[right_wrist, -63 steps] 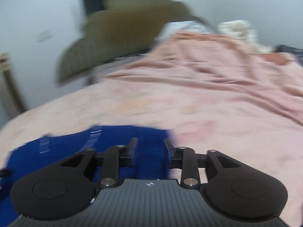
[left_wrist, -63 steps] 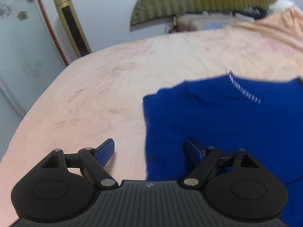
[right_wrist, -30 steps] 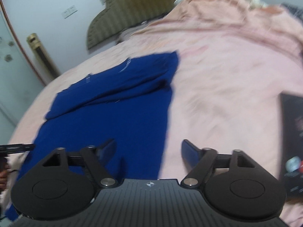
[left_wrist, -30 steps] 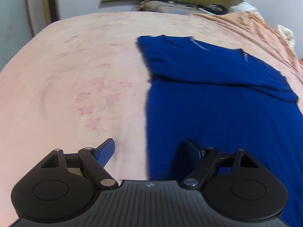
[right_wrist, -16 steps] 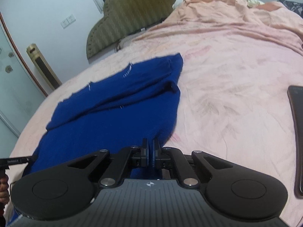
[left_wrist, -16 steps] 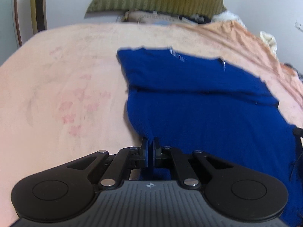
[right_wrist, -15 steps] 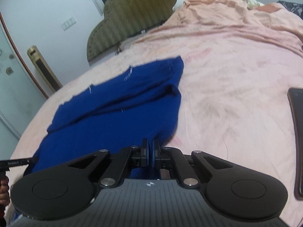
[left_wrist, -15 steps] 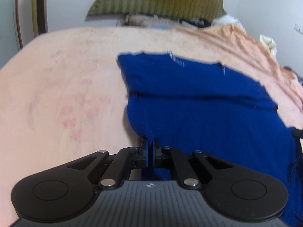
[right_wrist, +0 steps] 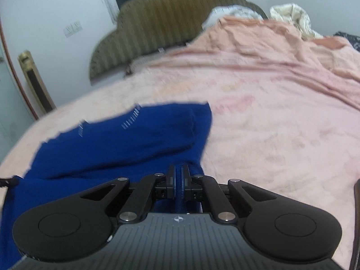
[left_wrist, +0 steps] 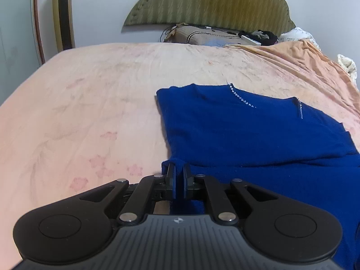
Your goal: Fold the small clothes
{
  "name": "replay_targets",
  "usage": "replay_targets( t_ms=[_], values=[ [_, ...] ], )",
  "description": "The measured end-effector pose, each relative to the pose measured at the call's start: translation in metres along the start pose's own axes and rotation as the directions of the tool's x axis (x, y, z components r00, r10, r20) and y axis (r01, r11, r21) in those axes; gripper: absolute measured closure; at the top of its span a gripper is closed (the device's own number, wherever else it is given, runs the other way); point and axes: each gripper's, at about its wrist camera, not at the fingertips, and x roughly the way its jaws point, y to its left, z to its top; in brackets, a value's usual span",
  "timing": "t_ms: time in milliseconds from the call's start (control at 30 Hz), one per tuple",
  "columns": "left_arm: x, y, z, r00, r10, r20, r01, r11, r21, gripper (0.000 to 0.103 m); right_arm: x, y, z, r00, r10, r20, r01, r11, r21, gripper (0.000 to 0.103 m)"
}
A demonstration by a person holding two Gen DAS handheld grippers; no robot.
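Lying spread on the pink, faintly flowered bed sheet (left_wrist: pixel 94 103), with its upper part folded down over the body: a royal-blue knitted top (left_wrist: pixel 247 130) trimmed with small silver beads. Pinching a raised corner of that blue knit between nearly closed jaws: the black two-finger left gripper (left_wrist: pixel 178 180), with the cloth's left edge running straight ahead of the jaws and the bulk of the garment stretching ahead and off to their right. Pinching another gathered edge of the same royal-blue knitted top (right_wrist: pixel 126 144): the black two-finger right gripper (right_wrist: pixel 178 181), jaws pressed on a thin ridge of fabric, the garment spreading ahead and to their left, bare pink sheet (right_wrist: pixel 281 121) lying to their right. Standing well beyond both sets of jaws against the pale wall: an olive-green, ribbed, scalloped headboard (left_wrist: pixel 213 2). Resting just below it: a beige pillow (left_wrist: pixel 195 34). Leaning far ahead-left of the left jaws: a gold-framed upright panel (left_wrist: pixel 64 15). Somewhat motion-blurred: the right wrist view.
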Motion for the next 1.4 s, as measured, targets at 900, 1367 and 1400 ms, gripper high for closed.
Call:
replay_targets(
  t_ms=[900, 1367, 1400],
  values=[
    [-0.111, -0.034, -0.113, 0.986, 0.164, -0.028, -0.147, 0.936, 0.319, 0.028, -0.132, 0.049, -0.08, 0.993, -0.107, -0.04, 0.075, 0.873, -0.482, 0.018],
    [-0.11, -0.05, -0.104, 0.987, 0.154, -0.037, -0.142, 0.965, 0.221, 0.028, -0.136, 0.072, -0.096, 0.997, -0.078, -0.013, 0.06, 0.858, -0.509, 0.011],
    [-0.109, -0.054, -0.106, 0.986, 0.162, -0.041, -0.149, 0.962, 0.229, 0.028, -0.137, 0.077, -0.099, 0.999, -0.05, -0.018, 0.034, 0.859, -0.511, 0.01]
  ],
)
